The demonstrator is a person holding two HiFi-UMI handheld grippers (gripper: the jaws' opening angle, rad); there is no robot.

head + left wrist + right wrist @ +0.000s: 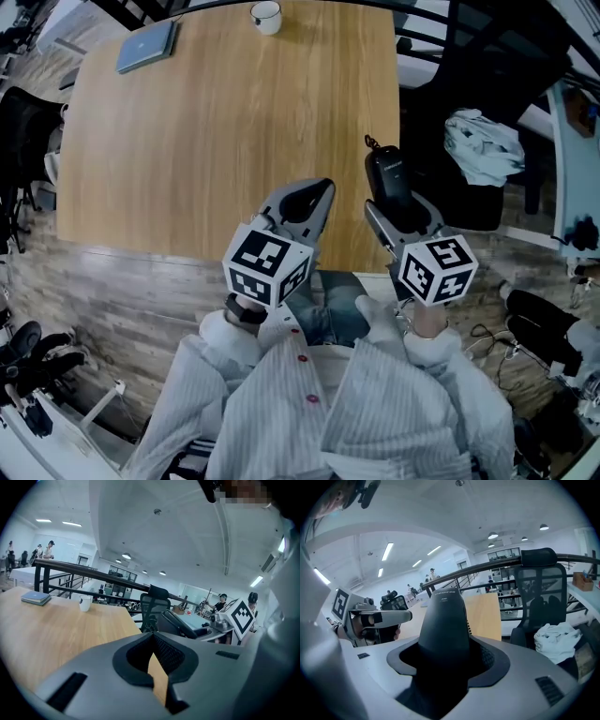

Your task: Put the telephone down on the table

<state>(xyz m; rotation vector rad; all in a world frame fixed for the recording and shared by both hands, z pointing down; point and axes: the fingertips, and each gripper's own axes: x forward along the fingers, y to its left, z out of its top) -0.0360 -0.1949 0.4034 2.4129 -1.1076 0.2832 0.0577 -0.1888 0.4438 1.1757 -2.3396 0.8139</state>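
Observation:
A black telephone handset (386, 178) stands upright between the jaws of my right gripper (401, 210), which is shut on its lower part. The handset hangs over the near right corner of the wooden table (216, 131); a bit of cord shows at its top end. In the right gripper view the handset (443, 620) fills the middle, clamped in my right gripper (445, 660). My left gripper (309, 199) hovers over the table's near edge, to the left of the handset, shut with nothing in it. In its own view my left gripper (154, 660) shows only a thin slit of table.
A blue book (147, 45) lies at the table's far left and a white cup (266, 16) stands at the far edge. A black chair holding a white cloth (483, 145) stands right of the table. A dark railing runs behind the table. People stand far off.

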